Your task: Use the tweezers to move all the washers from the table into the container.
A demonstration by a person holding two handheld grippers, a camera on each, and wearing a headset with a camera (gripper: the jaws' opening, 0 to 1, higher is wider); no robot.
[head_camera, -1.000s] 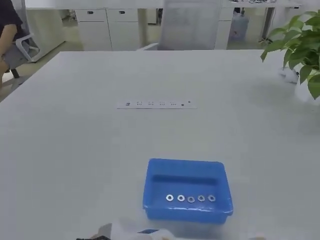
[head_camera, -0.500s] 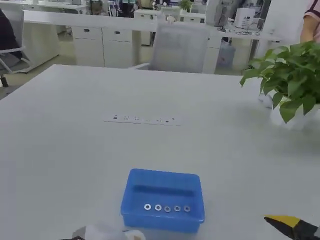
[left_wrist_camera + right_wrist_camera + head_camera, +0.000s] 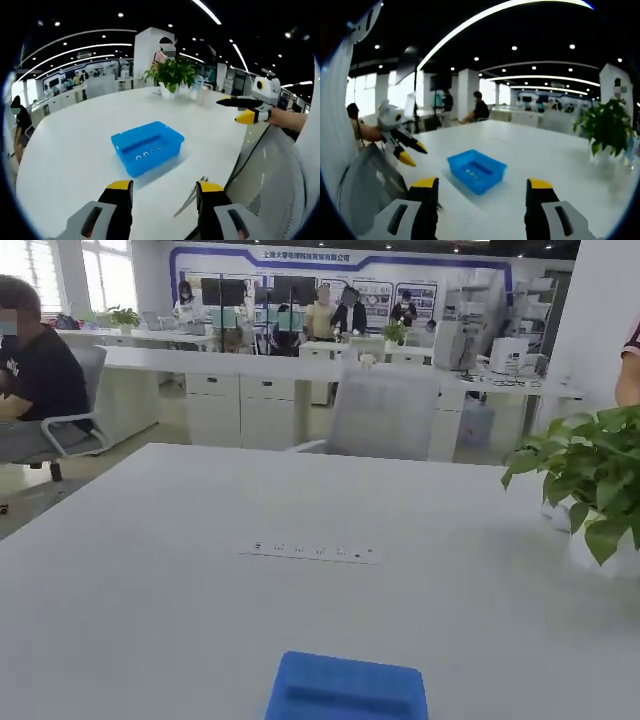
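Claws first: left claw (image 3: 165, 186) is spread wide with nothing between its jaws, and right claw (image 3: 482, 184) is the same, wide apart and empty. Tweezers (image 3: 191, 199) look to be lying on the surface (image 3: 75, 150) just beside the left claw's right jaw, not held by either claw. The thin metal shape is small, so that's a best read. Next out is the blue container (image 3: 157, 161), resting flat near the surface edge, with the washers (image 3: 147, 154) in a short row on its floor. I can see no loose washers on the surface around it. Beyond it are a socket strip (image 3: 310, 552) set in the surface and a potted plant (image 3: 590, 480) on the far right side. What changed: a second ago the head view looked down into the container at five washers. It has since tilted up toward the office, so that's a camera move, not a container move. Judgement: the transfer looks done and the tool set down.
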